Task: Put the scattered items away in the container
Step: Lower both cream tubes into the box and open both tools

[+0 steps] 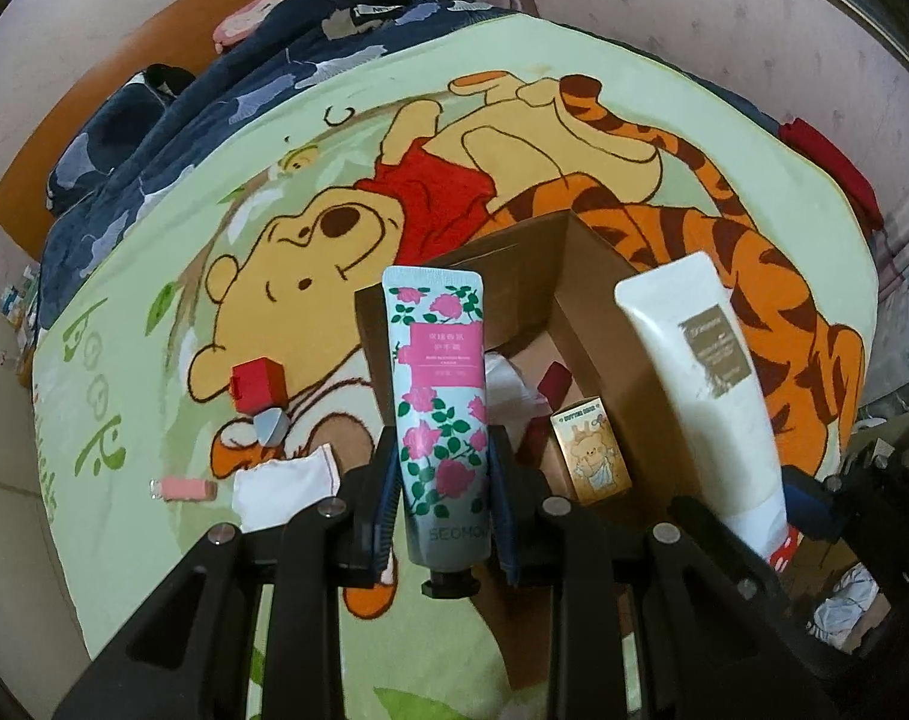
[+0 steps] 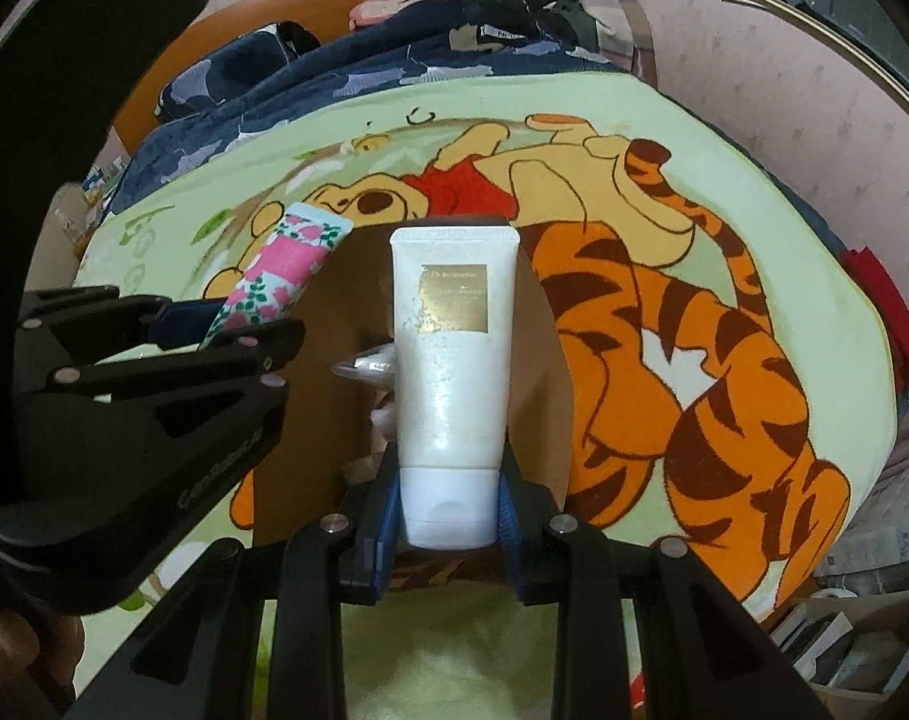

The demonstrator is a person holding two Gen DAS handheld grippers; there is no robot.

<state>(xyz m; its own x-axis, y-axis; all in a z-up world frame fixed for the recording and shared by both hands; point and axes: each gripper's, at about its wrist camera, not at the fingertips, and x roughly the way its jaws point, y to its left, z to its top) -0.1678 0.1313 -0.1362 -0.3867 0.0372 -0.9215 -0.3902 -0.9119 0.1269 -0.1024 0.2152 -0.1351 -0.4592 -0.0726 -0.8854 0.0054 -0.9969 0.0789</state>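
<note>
Left gripper (image 1: 442, 516): we are squeezing the flowery tube (image 1: 439, 408), frame middle.
Right gripper (image 2: 451, 516): we are squeezing the white tube (image 2: 451, 372) over the brown box (image 2: 538, 360).

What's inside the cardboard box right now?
In the cardboard box a small bear-printed carton, a dark red item and crumpled white wrapping show. The floral tube and white tube, both held in front, hide the rest.

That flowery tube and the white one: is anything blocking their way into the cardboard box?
Nothing visible does. The flowery tube and the white tube are held at the open cardboard box, which already holds a small bear carton.
</note>
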